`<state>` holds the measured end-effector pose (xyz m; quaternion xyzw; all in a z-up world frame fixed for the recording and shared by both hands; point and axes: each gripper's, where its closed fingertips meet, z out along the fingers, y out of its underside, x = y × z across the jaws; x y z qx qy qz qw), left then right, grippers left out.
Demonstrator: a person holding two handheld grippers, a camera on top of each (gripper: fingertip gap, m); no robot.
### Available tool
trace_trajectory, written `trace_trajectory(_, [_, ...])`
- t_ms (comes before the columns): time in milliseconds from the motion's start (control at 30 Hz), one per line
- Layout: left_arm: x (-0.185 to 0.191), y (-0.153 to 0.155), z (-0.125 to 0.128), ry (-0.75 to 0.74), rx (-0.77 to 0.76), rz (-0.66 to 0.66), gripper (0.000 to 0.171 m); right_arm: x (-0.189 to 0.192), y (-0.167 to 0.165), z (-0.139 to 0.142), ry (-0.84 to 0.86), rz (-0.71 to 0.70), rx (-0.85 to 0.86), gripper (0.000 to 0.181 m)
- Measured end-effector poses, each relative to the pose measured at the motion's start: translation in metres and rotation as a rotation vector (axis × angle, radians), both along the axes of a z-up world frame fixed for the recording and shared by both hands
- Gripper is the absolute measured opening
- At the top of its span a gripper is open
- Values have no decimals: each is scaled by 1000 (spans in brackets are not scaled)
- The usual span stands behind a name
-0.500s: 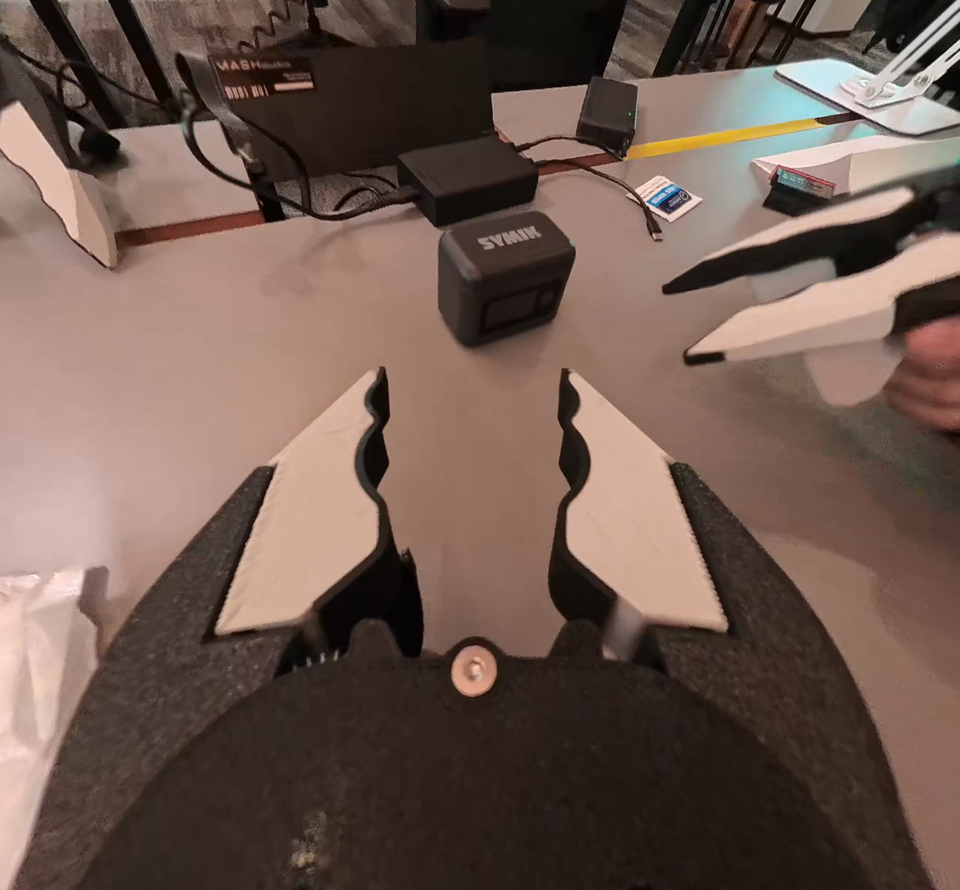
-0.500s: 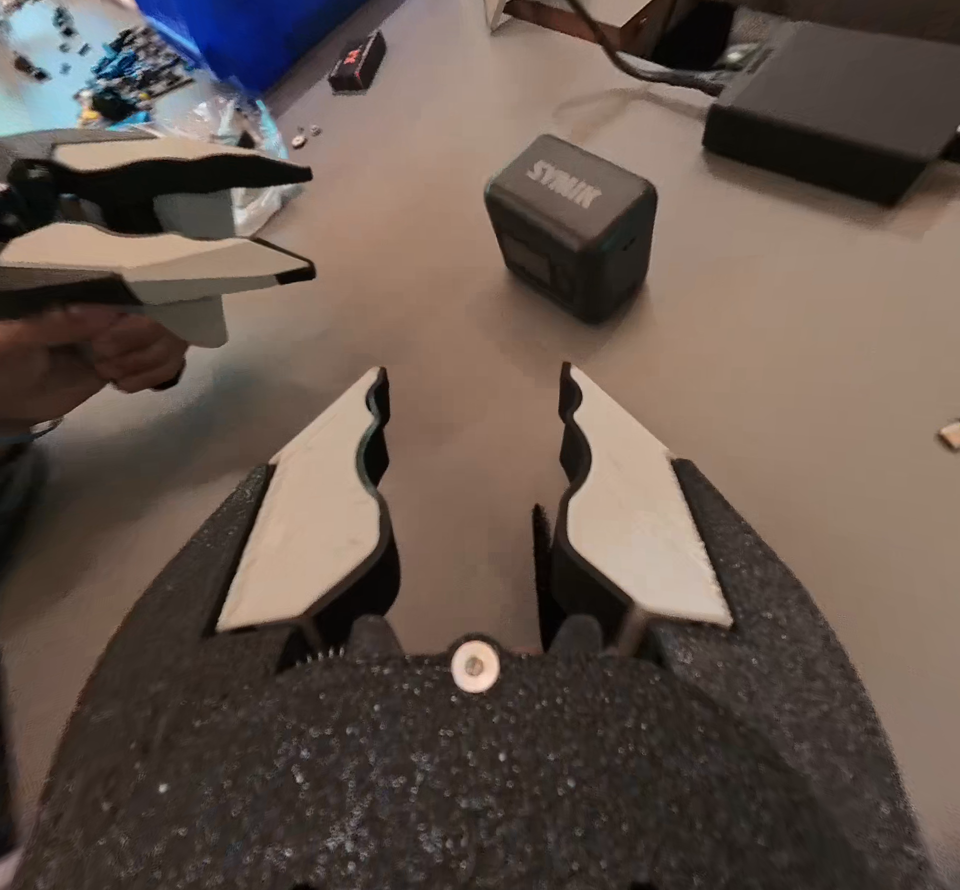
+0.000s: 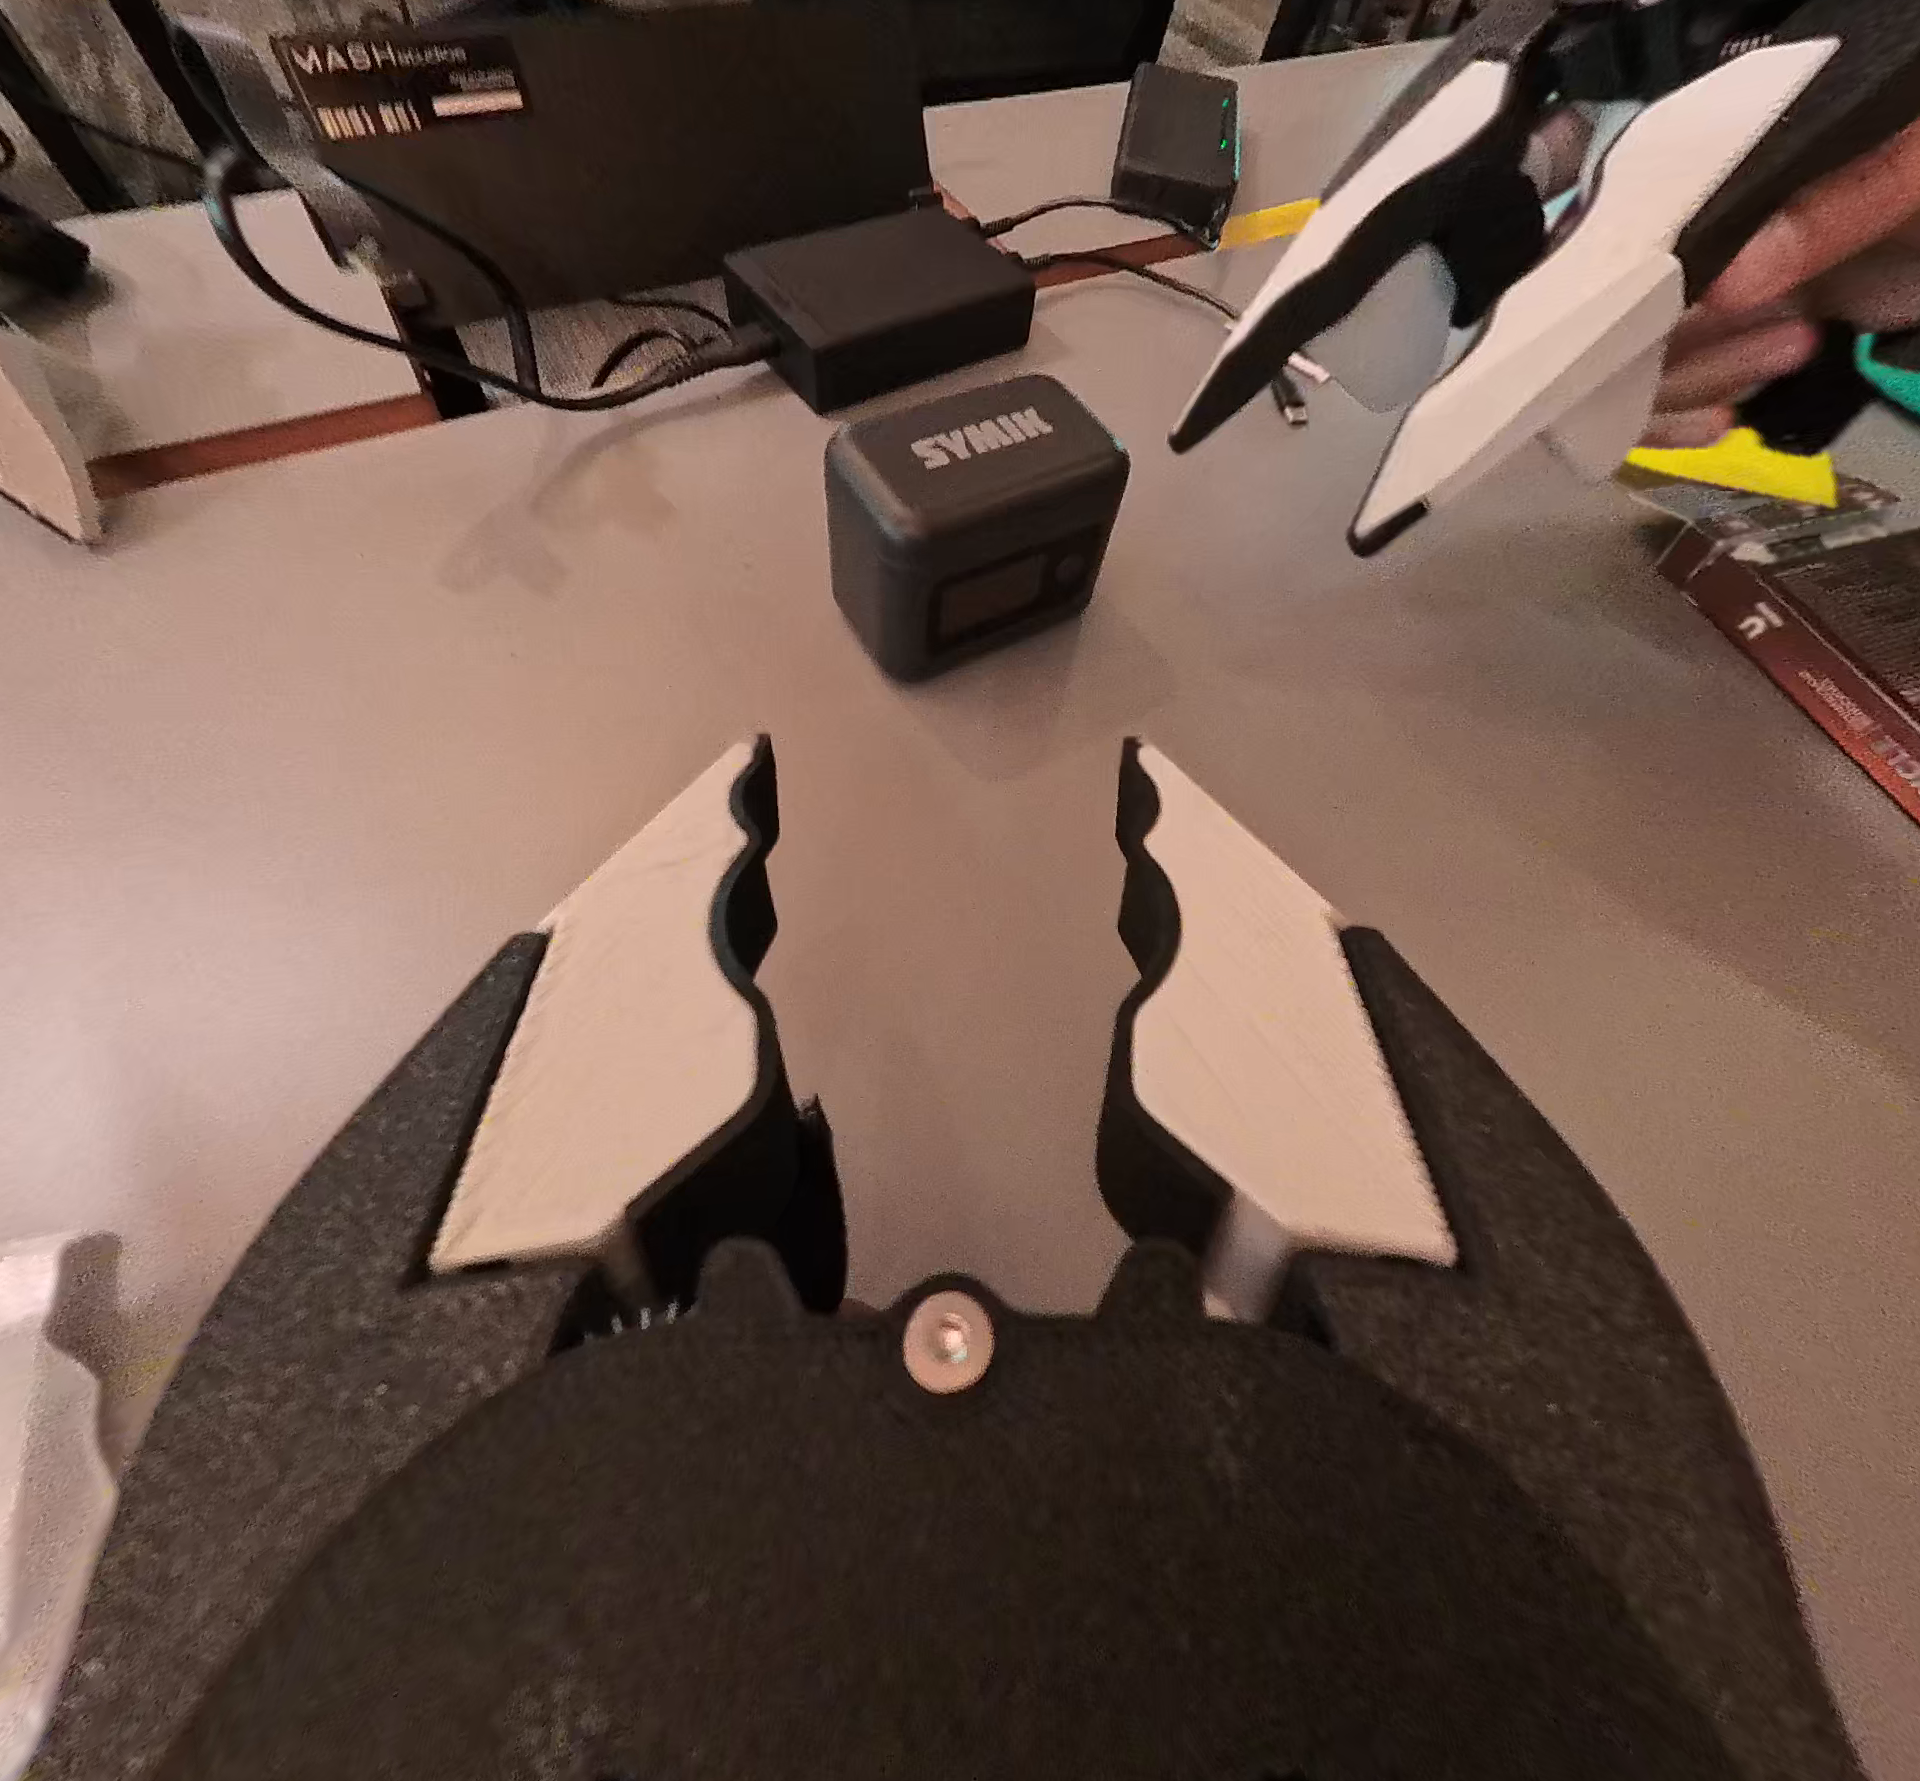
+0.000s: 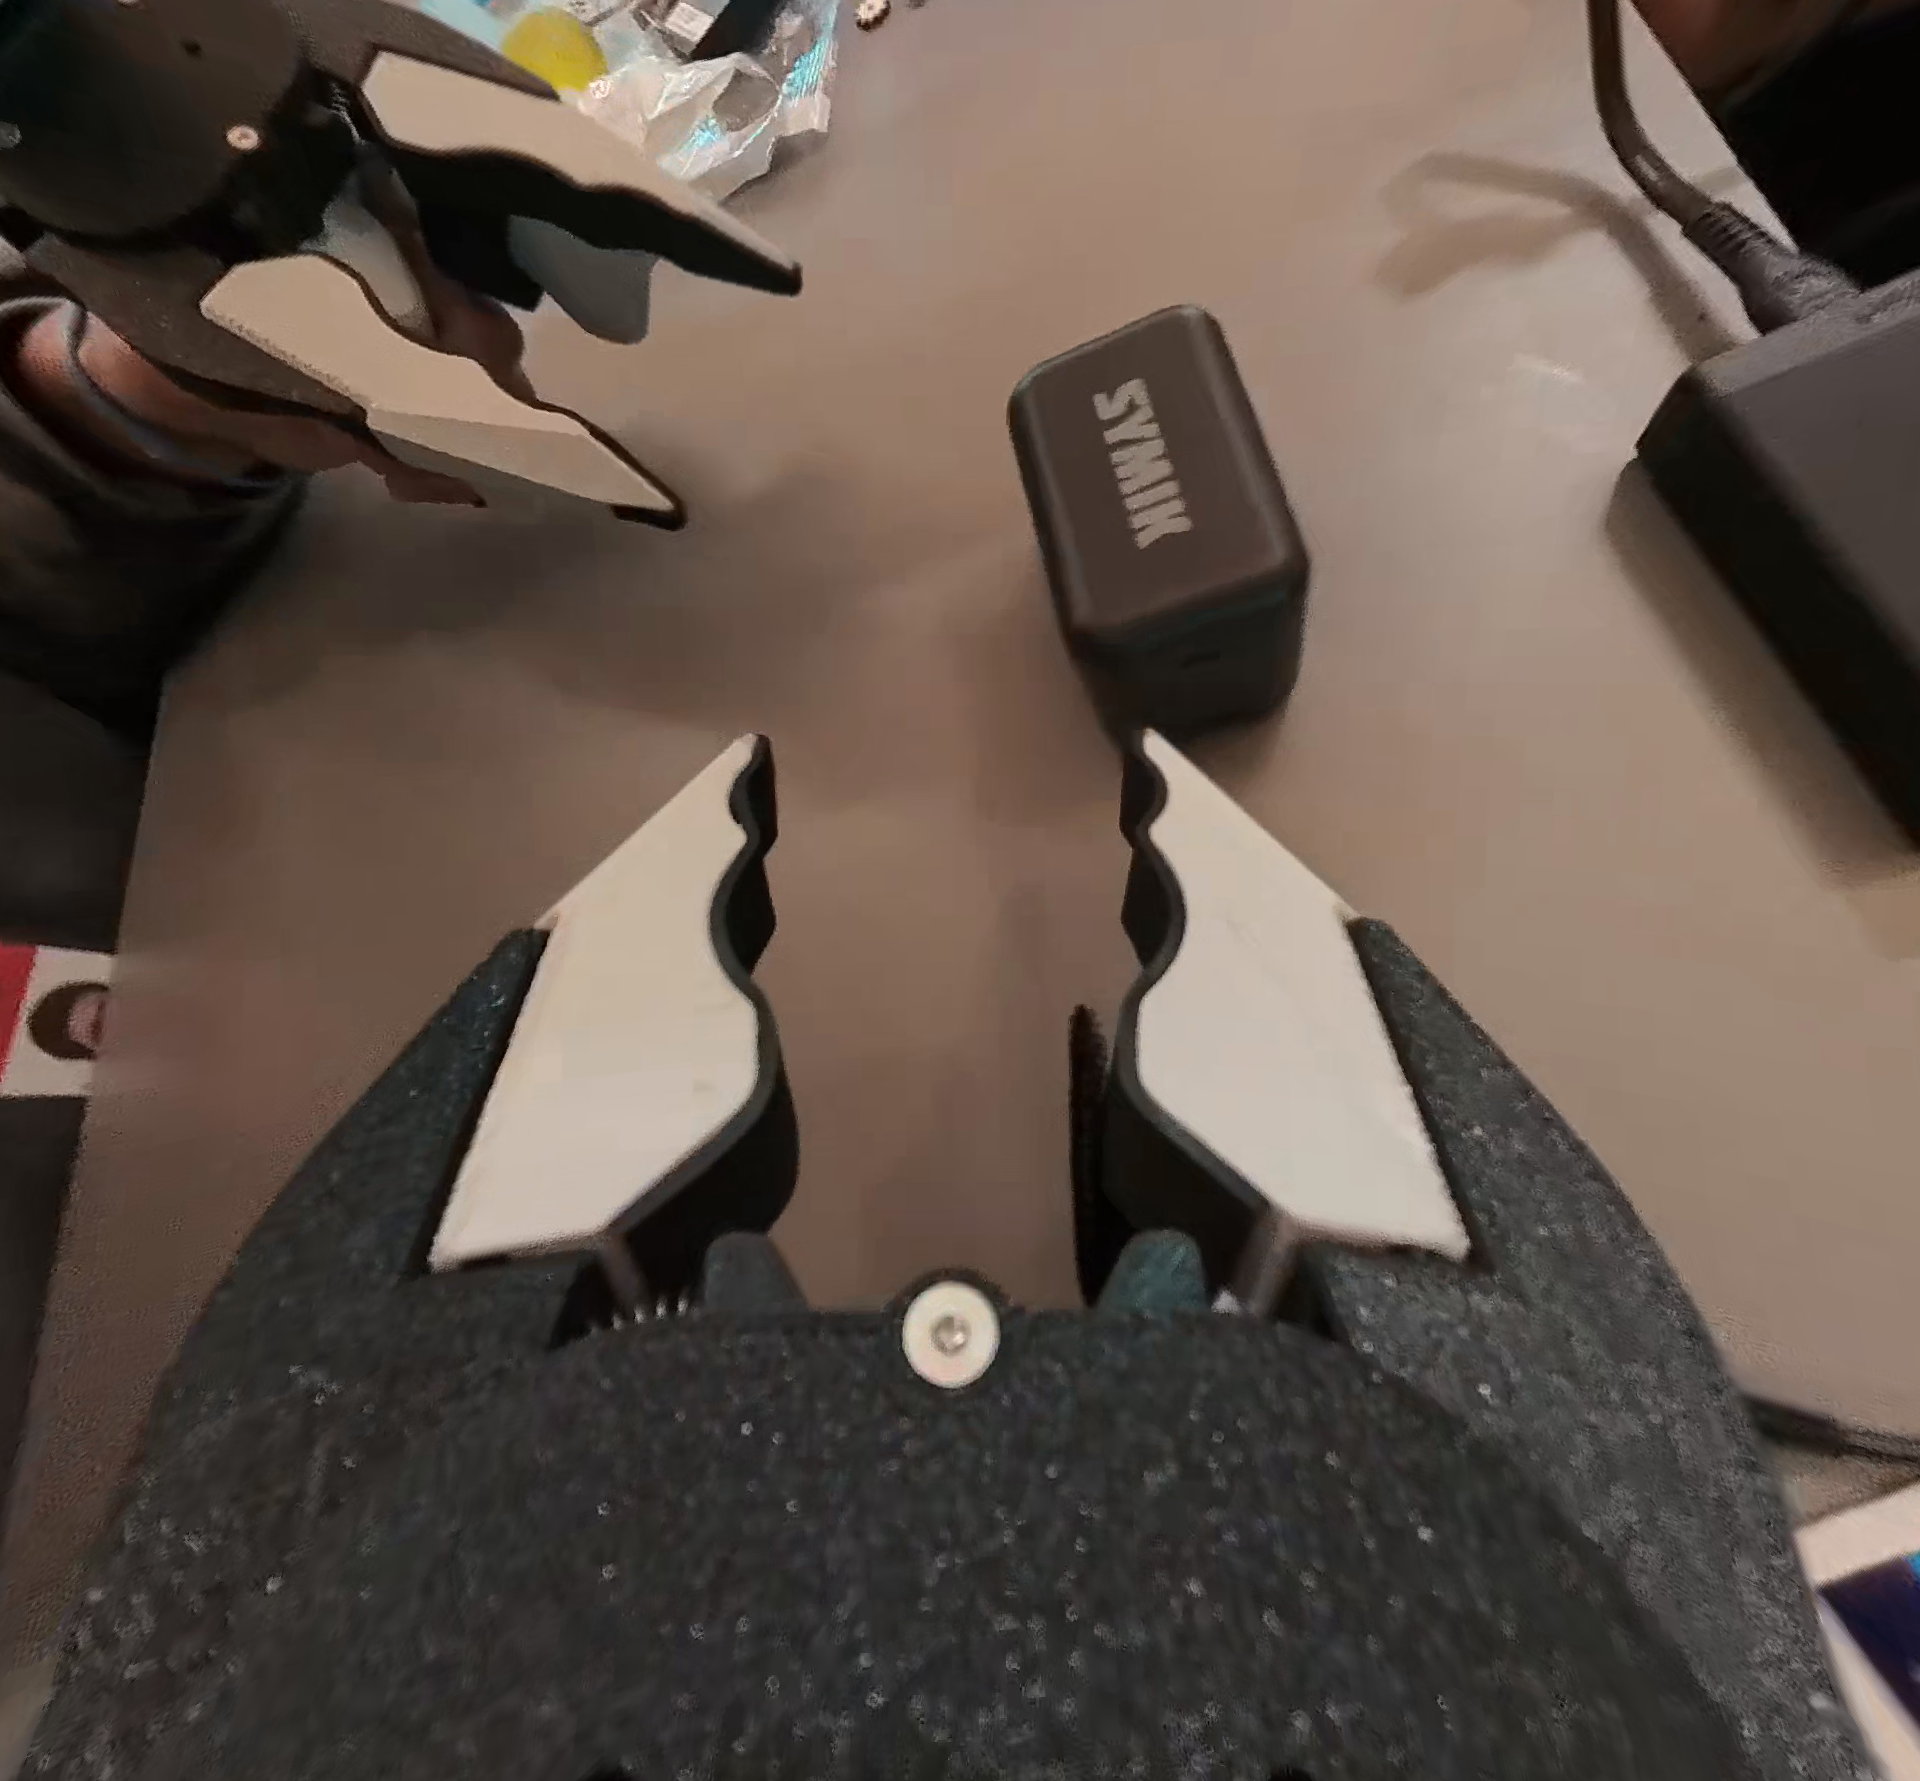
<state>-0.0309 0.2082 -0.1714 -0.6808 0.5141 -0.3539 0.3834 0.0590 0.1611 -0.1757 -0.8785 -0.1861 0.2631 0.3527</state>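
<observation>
A small dark grey box-shaped device with white lettering on top and a small screen on its front stands on the grey table. My left gripper is open and empty, a short way in front of the device. My right gripper is open and empty, raised above the table, with its right fingertip close to the device. The right gripper also shows in the left wrist view, up and to the right of the device. The left gripper shows in the right wrist view, held by a hand.
A black power brick with cables lies just behind the device, next to a smaller black box. A dark flat package lies at the right. Crumpled plastic bags and small parts lie at the table's far left side.
My right gripper has risen and tilted downward, coming closer over the device. My left gripper has edged slightly toward the device. Both stay open.
</observation>
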Motion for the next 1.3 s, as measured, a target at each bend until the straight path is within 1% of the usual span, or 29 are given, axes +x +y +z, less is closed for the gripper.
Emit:
trace_trajectory(67, [0, -2, -3, 10, -25, 38, 66, 8, 6, -3, 36, 57, 50, 69])
trace_trajectory(167, [1, -6, -2, 4, -33, 90, 67, 18, 10, 0, 132, 130, 59, 77])
trace_trajectory(200, [1, -6, -2, 3, -34, 115, 68, 24, 15, 1, 127, 130, 80, 75])
trace_trajectory(233, [2, -8, -2, -1, -47, 134, 69, 32, 20, 1, 101, 136, 111, 70])
trace_trajectory(300, [6, -13, -2, -14, -91, 158, 70, 45, 31, 4, 39, 154, 191, 66])
trace_trajectory(367, [10, -17, -2, -17, -108, 189, 72, 54, 37, 8, -28, 217, 249, 64])
trace_trajectory(533, [17, -24, -2, 0, -102, 247, 78, 82, 55, 7, -164, 373, 188, 62])
trace_trajectory(600, [18, -24, -3, 7, -107, 280, 79, 92, 60, 6, -189, 449, 148, 54])
trace_trajectory(733, [19, -25, -5, 21, -129, 347, 82, 107, 80, 11, -210, 540, 148, 55])
trace_trajectory(900, [24, -33, -6, 1, -162, 437, 86, 103, 103, 16, -205, 659, 142, 56])
trace_trajectory(1000, [32, -40, -6, -38, -191, 477, 95, 94, 112, 13, -208, 744, 114, 56])
trace_trajectory(1100, [38, -46, -8, -38, -199, 488, 95, 84, 118, 11, -202, 821, 86, 52])
trace_trajectory(1300, [45, -52, -10, -29, -176, 467, 95, 67, 131, 6, -199, 893, 80, 50])
